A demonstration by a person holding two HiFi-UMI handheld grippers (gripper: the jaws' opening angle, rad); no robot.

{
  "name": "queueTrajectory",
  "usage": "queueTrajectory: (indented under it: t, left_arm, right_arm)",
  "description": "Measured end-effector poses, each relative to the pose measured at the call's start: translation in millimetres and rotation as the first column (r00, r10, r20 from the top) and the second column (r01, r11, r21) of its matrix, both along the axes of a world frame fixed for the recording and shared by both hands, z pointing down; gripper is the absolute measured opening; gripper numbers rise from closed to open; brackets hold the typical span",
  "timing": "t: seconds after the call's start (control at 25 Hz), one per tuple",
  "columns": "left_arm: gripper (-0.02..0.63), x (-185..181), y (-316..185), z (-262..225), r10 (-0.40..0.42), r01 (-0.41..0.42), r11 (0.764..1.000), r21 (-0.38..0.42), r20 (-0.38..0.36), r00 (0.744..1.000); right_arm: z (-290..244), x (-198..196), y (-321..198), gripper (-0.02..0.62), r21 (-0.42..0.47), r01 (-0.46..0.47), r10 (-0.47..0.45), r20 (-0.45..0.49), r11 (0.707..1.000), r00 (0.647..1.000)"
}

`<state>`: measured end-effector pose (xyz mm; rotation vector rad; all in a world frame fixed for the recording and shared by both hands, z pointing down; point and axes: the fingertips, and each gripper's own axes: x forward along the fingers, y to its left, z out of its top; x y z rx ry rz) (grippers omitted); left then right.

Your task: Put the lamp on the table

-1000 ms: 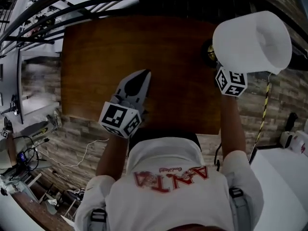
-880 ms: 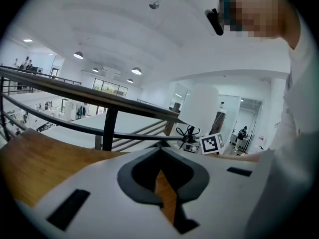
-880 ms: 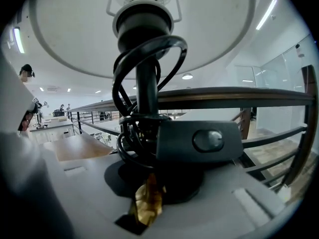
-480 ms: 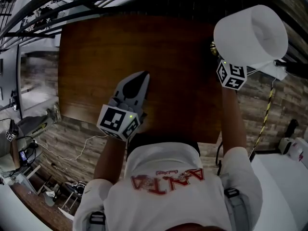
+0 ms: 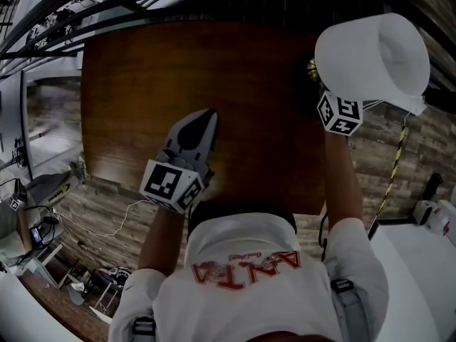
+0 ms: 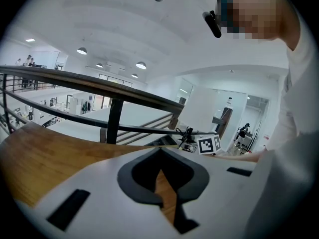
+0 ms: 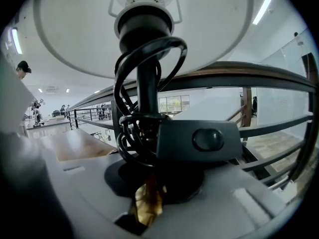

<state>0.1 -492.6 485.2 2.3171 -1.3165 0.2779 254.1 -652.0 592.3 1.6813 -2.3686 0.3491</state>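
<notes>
The lamp has a white drum shade (image 5: pixel 374 55), a black stem (image 7: pixel 147 83) wound with black cord, and a switch box (image 7: pixel 199 141). My right gripper (image 7: pixel 149 193) is shut on the stem's lower part, where brass shows between the jaws. In the head view its marker cube (image 5: pixel 340 115) sits just under the shade, over the far right corner of the brown wooden table (image 5: pixel 142 84). The lamp's brass base (image 5: pixel 311 68) peeks out beside the shade. My left gripper (image 5: pixel 203 120) hovers over the table's near middle, shut and holding nothing. From the left gripper view the shade (image 6: pixel 209 108) stands to the right.
A dark metal railing (image 5: pixel 142 6) runs along the table's far side. A yellow-black striped line (image 5: pixel 390 169) crosses the plank floor right of the table. White furniture (image 5: pixel 420 262) is at lower right, and equipment with cables (image 5: pixel 35 205) at lower left.
The right gripper and the lamp have shifted slightly away from me at the table's right corner. The left gripper has stayed about where it was, still shut.
</notes>
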Motion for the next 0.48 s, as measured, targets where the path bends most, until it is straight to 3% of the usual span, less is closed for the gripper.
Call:
queueTrajectory:
  t: [0.28, 0.48]
  left_arm:
    - [0.009, -3, 1, 2, 0.011, -0.011, 1.000, -0.002, 0.000, 1.000]
    - [0.009, -10, 5, -7, 0.017, -0.017, 1.000, 0.011, -0.004, 1.000]
  right_arm:
    - [6, -1, 2, 0.067, -0.002, -0.019, 0.019, 0.016, 1.000, 1.000]
    - [7, 2, 19, 0.112, -0.027, -0.029, 0.030, 0.021, 0.999, 0.999]
